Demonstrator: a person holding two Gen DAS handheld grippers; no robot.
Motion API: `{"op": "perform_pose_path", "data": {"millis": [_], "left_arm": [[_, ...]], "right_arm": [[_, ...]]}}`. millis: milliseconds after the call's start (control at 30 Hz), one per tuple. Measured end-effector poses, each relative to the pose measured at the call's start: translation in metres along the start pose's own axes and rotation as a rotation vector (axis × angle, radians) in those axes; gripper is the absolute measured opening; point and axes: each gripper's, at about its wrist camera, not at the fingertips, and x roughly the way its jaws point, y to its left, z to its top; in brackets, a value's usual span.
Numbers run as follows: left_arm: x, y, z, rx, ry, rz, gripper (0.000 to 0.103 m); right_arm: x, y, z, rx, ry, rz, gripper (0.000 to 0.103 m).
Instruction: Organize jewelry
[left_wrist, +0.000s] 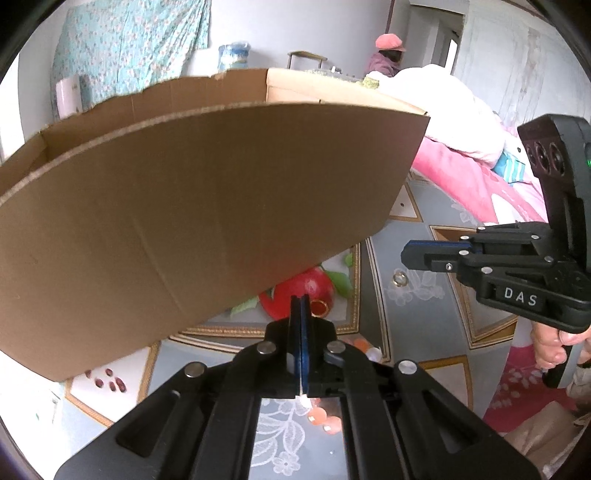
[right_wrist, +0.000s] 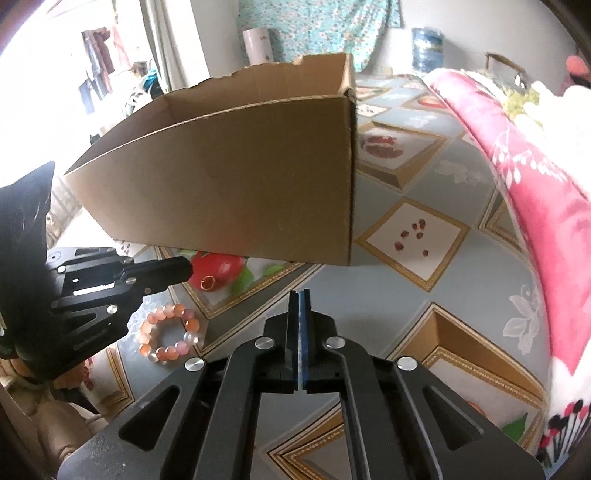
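Observation:
An open cardboard box (left_wrist: 207, 206) (right_wrist: 236, 184) stands on the patterned tablecloth (right_wrist: 369, 295). In front of it a gold ring (left_wrist: 320, 306) (right_wrist: 208, 283) lies on a red fruit print, just right of my left gripper (left_wrist: 300, 299) (right_wrist: 186, 267), which is shut with nothing between its fingers. A second ring (left_wrist: 399, 277) lies on the cloth below the tips of my right gripper (left_wrist: 406, 254) (right_wrist: 299, 295), also shut and empty. An orange and white bead bracelet (right_wrist: 170, 332) lies under the left gripper; in the left wrist view it (left_wrist: 325, 415) shows only partly.
A pink blanket (right_wrist: 546, 206) (left_wrist: 476, 184) borders the cloth on the right. Dark red seed shapes (right_wrist: 413, 234) mark a white diamond beside the box. A hand (left_wrist: 550, 343) holds the right gripper's handle. A person in a pink hat (left_wrist: 389, 48) sits at the back.

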Motion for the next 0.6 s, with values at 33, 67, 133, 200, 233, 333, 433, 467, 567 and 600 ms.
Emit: {"op": "perform_pose_path", "data": {"millis": [33,67,133,200,233,333,433,467,567,600], "left_arm": [[0.0005,0.0015,0.0001,-0.010,0.005,-0.007,0.000],[0.0013,0.0020,0.0005,-0.018,0.011,-0.016,0.000],[0.0021,0.0025,0.0011,-0.027,0.023,-0.027,0.001],[0.0027,0.0032,0.0012,-0.038,0.031,-0.043,0.007],[0.0033,0.0032,0.0015,-0.044,0.035,-0.050,0.009],[0.0041,0.0020,0.0019,-0.046,0.036,-0.057,0.017],[0.0053,-0.0004,0.0022,-0.042,0.036,-0.054,0.018],[0.0059,-0.0014,0.0027,-0.041,0.038,-0.054,0.018],[0.0069,-0.0032,0.0042,-0.046,0.042,-0.056,0.018],[0.0067,-0.0033,0.0036,-0.046,0.043,-0.056,0.018]], "right_arm": [[-0.0004,-0.0023,-0.0002,0.005,0.002,0.003,0.003],[-0.0006,-0.0032,-0.0001,0.012,0.003,0.006,0.005],[-0.0020,-0.0048,0.0007,0.022,0.001,0.010,0.010],[-0.0025,-0.0056,0.0009,0.028,0.000,0.011,0.013],[-0.0026,-0.0058,0.0009,0.030,-0.001,0.012,0.014],[-0.0020,-0.0054,-0.0002,0.030,-0.001,0.016,0.017],[-0.0030,-0.0080,-0.0017,0.034,-0.002,0.022,0.018],[-0.0017,-0.0082,-0.0013,0.034,-0.002,0.024,0.018],[0.0008,-0.0080,-0.0008,0.039,-0.004,0.029,0.019],[0.0010,-0.0090,-0.0012,0.044,-0.005,0.031,0.019]]}}
